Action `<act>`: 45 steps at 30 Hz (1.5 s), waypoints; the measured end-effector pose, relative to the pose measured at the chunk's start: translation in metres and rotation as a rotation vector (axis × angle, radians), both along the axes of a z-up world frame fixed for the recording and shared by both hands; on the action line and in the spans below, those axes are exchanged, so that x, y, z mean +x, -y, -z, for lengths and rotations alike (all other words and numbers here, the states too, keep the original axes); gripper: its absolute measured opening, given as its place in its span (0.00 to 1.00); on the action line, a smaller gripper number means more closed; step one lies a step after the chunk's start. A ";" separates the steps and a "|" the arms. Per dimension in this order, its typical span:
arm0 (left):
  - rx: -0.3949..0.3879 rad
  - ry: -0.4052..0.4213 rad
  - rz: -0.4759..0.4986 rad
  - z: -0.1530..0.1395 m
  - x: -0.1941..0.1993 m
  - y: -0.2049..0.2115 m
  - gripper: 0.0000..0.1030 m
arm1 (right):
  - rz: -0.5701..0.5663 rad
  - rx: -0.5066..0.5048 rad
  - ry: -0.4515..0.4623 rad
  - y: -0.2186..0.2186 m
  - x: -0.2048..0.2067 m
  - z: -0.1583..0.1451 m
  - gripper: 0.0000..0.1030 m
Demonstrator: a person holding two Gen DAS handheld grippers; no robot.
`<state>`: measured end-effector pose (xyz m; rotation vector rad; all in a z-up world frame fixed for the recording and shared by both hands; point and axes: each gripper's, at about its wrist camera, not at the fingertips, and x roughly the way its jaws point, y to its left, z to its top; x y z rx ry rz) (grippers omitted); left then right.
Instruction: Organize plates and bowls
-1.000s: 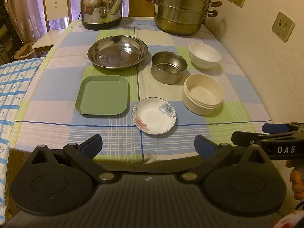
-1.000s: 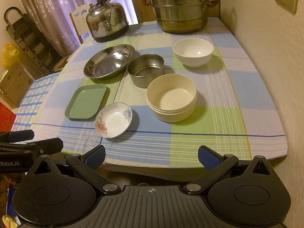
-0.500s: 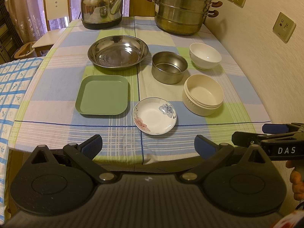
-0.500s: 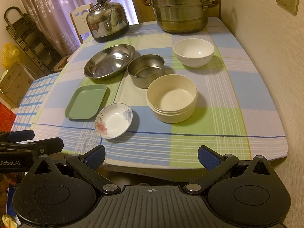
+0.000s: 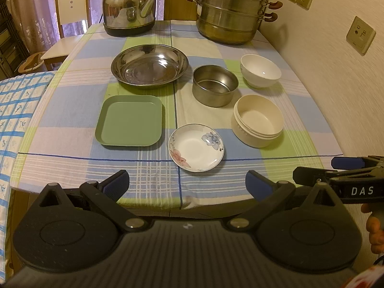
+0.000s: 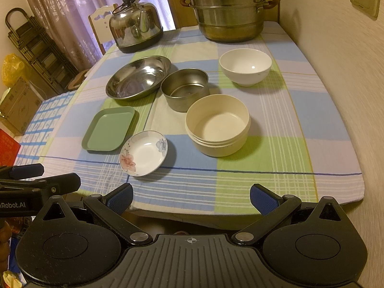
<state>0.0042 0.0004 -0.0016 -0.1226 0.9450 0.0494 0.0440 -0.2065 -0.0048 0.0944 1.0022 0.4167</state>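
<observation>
Presently nothing is held: the left gripper [image 5: 187, 182] and right gripper [image 6: 190, 195] are spread wide before the checked table's [image 6: 276, 175] edge. The small flowered porcelain saucer [image 5: 196, 147], just ahead of the left gripper, is best pinched by its near rim and kept level.

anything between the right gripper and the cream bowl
Nothing visible. The right gripper is open, short of the table edge, and only bare tablecloth lies before the cream bowl. The floral saucer sits off to the left.
</observation>
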 end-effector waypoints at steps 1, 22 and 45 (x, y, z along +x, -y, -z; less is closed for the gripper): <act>0.000 0.000 0.000 0.000 0.000 0.000 1.00 | 0.000 0.000 0.000 -0.001 -0.001 0.000 1.00; -0.009 -0.008 0.000 0.008 0.012 -0.003 1.00 | -0.001 0.000 -0.007 -0.006 0.006 0.002 1.00; -0.004 -0.049 -0.039 0.010 0.045 -0.052 1.00 | 0.004 0.120 0.018 -0.039 0.035 0.001 1.00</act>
